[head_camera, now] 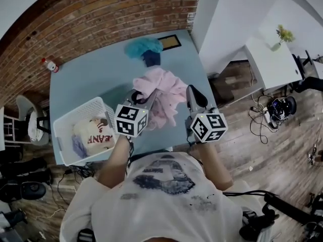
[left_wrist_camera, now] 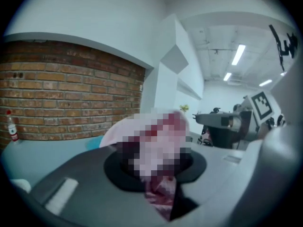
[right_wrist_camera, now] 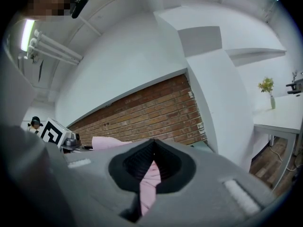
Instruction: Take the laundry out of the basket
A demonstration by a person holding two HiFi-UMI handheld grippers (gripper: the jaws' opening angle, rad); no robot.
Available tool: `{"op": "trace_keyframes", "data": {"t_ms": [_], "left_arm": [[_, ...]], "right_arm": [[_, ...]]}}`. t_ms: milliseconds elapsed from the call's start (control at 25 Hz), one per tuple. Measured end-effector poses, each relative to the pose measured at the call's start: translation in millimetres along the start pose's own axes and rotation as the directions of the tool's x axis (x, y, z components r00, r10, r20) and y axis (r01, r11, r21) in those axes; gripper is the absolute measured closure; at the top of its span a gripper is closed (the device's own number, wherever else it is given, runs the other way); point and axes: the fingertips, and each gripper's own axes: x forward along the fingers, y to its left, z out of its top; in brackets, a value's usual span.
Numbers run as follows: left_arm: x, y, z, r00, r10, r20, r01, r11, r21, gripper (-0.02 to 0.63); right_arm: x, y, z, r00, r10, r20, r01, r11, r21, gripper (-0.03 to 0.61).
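- We hold the pink garment up over the worktop, just right of the basket and out of it.
- The left tongs are clamped on a thick bunch of that garment, so their jaws stand slightly apart around the cloth.
- The right tongs are closed tight on a thin fold of the same garment.
- The cloth sags and bunches between the two grips, so we judge it soft, limp and light. It has no stiffness to lean on, and it will drape wherever it is let down.
- We see little risk of damage. The likelier trouble is a thin fold sliding out of the right tongs, or a loose end dragging over the basket rim.
- A cream garment with red lettering lies in the basket, with a bluish piece beside it.
- We would take the cream garment at a raised fold near its top, pinching a good bunch and not a single edge, and lift straight up to clear the rim.
- A teal cloth lies at the far end of the worktop, well apart from the basket.
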Motion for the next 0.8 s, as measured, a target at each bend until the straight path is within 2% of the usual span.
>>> {"op": "trace_keyframes", "data": {"t_ms": [520,800], "left_arm": [[48,-1,-76,0.991,0.033,-0.128,-0.041,0.997,-0.060,0.497],[69,15,-111,0.974,0.078,-0.213,-0.094,0.994,-0.062,0.494]], "right_arm": [[5,-28,-32,0.997,-0.003,-0.076,0.004,1.000,0.010,0.581],[12,-37,-41,0.995,0.014,-0.099,-0.012,1.000,0.022,0.581]]}}
